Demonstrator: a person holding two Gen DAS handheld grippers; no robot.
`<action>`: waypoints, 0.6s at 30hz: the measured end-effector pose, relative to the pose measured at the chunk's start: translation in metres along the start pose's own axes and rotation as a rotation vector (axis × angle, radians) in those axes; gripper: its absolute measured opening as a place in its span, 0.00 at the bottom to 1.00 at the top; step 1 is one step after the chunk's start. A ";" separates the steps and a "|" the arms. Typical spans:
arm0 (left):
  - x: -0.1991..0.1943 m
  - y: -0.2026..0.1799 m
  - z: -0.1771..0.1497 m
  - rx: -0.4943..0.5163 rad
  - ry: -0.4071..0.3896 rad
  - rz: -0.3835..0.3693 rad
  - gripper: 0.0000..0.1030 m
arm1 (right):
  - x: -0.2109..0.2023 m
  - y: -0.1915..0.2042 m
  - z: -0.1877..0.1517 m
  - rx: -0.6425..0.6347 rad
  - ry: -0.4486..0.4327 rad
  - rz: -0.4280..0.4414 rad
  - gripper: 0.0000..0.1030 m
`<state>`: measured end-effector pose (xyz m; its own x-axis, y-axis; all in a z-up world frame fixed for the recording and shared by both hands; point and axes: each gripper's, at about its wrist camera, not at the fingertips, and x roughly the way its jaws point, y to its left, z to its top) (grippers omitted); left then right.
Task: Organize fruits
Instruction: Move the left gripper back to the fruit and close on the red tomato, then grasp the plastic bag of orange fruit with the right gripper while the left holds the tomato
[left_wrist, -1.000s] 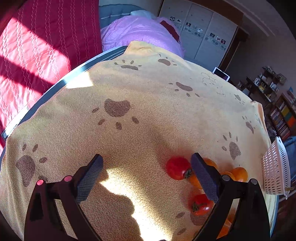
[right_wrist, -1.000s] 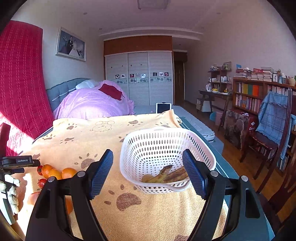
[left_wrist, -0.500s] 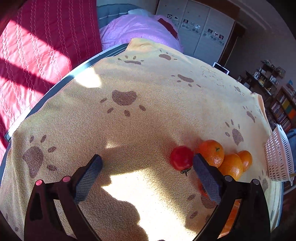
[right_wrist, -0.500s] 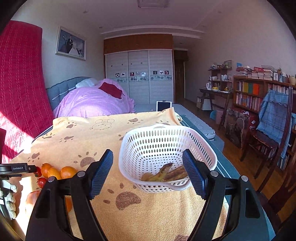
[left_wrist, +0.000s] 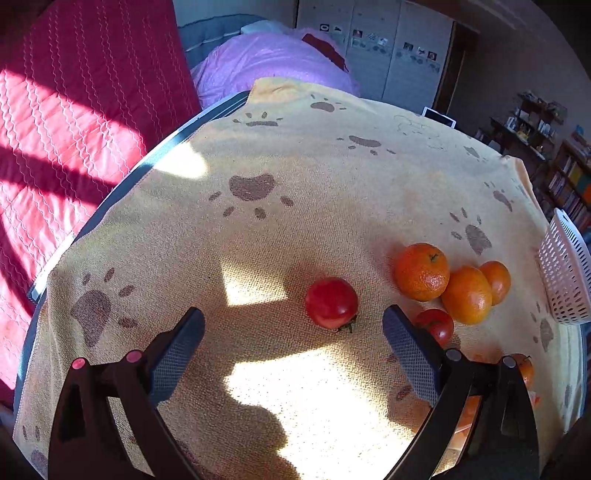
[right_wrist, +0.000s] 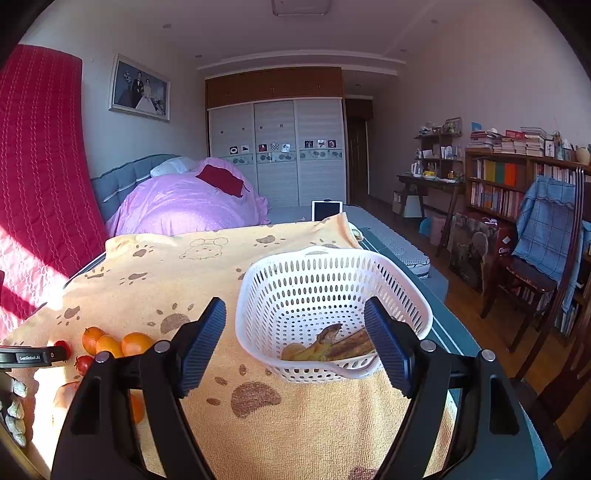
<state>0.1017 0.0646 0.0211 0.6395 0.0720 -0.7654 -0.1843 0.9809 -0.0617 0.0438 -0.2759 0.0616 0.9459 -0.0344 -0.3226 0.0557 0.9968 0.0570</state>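
Left gripper (left_wrist: 293, 343): jaws wide apart and just eased slightly inward, nothing between the pads; it points down at the yellow paw-print cloth (left_wrist: 258, 240) covering the bench.
Right gripper (right_wrist: 295, 347): jaws apart, gripping nothing; the near part of the white basket (right_wrist: 332, 277) appears between its fingers, and whether the pads touch the rim cannot be told.
White basket: perforated plastic, sitting on the cloth toward the bench's right edge as the right wrist view shows it; only its side shows at the right border of the left wrist view.
Basket contents: browned bananas (right_wrist: 332, 345) lying against the near wall at the bottom; nothing else visible inside.
Red tomato (left_wrist: 331, 302): on the cloth just ahead of the left gripper, closer to its right finger, free of both pads.
Second tomato (left_wrist: 436, 325): just behind the right finger of the left gripper, partly hidden by it.
Oranges (left_wrist: 423, 271): three in a touching row on the cloth, between the tomatoes and the basket, all outside it.
More fruit: an orange-coloured piece (left_wrist: 524, 369) shows partly behind the left gripper's right arm; its kind is unclear.
Sunlight: bright patches fall on the cloth beneath the left gripper.
Background: bed with a purple quilt (right_wrist: 184, 206) beyond the bench.
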 end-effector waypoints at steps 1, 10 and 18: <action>0.002 -0.003 0.001 0.014 0.005 0.005 0.77 | 0.000 0.000 0.000 -0.002 0.001 0.001 0.76; 0.014 -0.012 0.011 0.033 0.011 -0.023 0.31 | 0.002 0.001 0.000 -0.014 0.009 0.009 0.76; -0.003 -0.006 0.001 0.011 -0.077 -0.085 0.29 | 0.004 0.012 -0.003 -0.055 0.029 0.058 0.76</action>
<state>0.1013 0.0584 0.0243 0.7083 0.0018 -0.7059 -0.1189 0.9860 -0.1167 0.0476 -0.2638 0.0579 0.9373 0.0251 -0.3477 -0.0175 0.9995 0.0249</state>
